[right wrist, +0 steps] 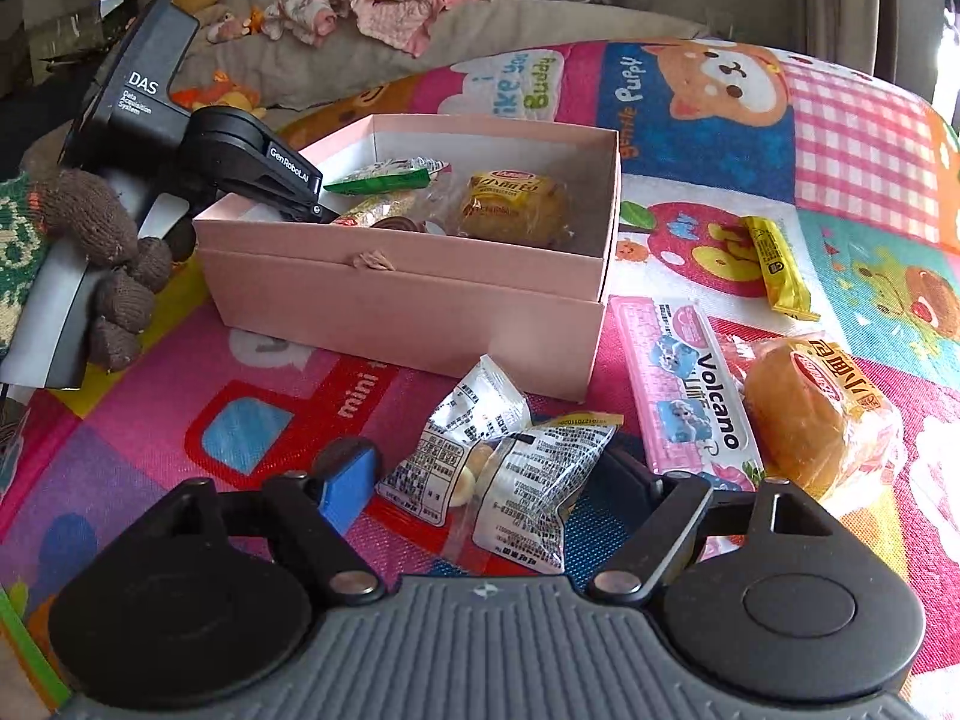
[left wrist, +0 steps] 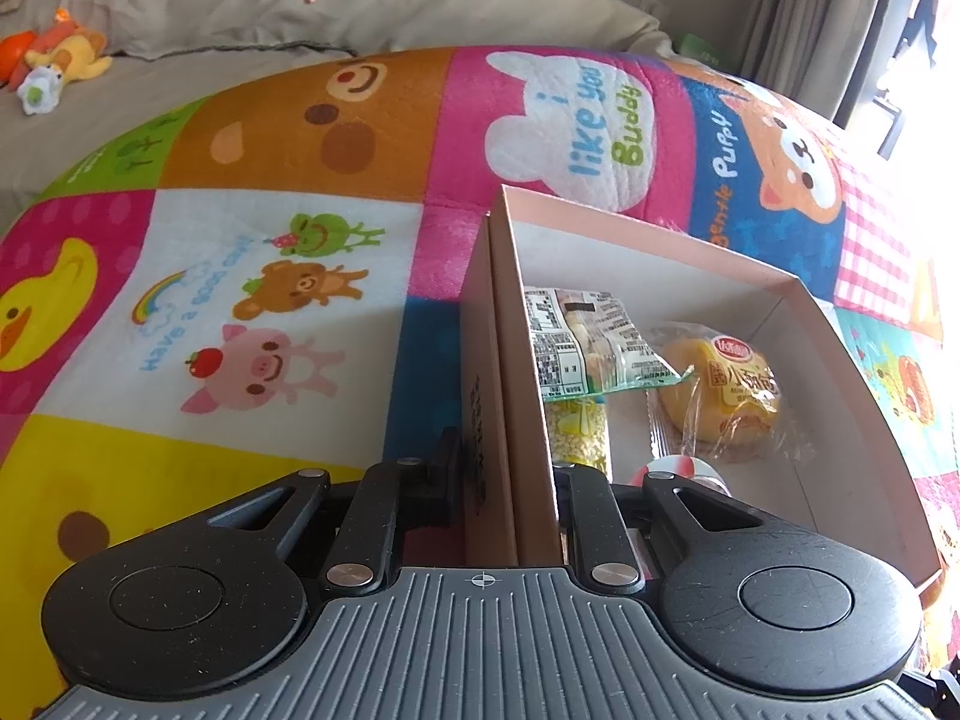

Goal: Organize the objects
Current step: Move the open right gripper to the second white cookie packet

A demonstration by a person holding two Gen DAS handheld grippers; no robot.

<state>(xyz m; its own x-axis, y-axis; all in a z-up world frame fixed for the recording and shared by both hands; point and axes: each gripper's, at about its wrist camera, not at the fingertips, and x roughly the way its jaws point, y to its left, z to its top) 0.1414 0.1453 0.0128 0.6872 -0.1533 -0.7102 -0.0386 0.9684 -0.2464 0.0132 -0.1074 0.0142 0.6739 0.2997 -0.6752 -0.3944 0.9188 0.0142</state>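
Observation:
A pink cardboard box stands open on the cartoon mat. My left gripper is shut on the box's end wall, one finger outside and one inside. The box holds a wrapped yellow bun, a green-edged packet and other snacks. My right gripper is open, low over the mat in front of the box. A clear printed snack packet lies between its fingers, with its blue pad apart from the packet. On the right lie a pink Volcano pack, a wrapped bun and a yellow bar.
A hand in a brown knitted glove holds the left gripper's handle at the far left. Behind the mat is a beige cushion with a plush toy and pink clothes. Bright window light glares from the right.

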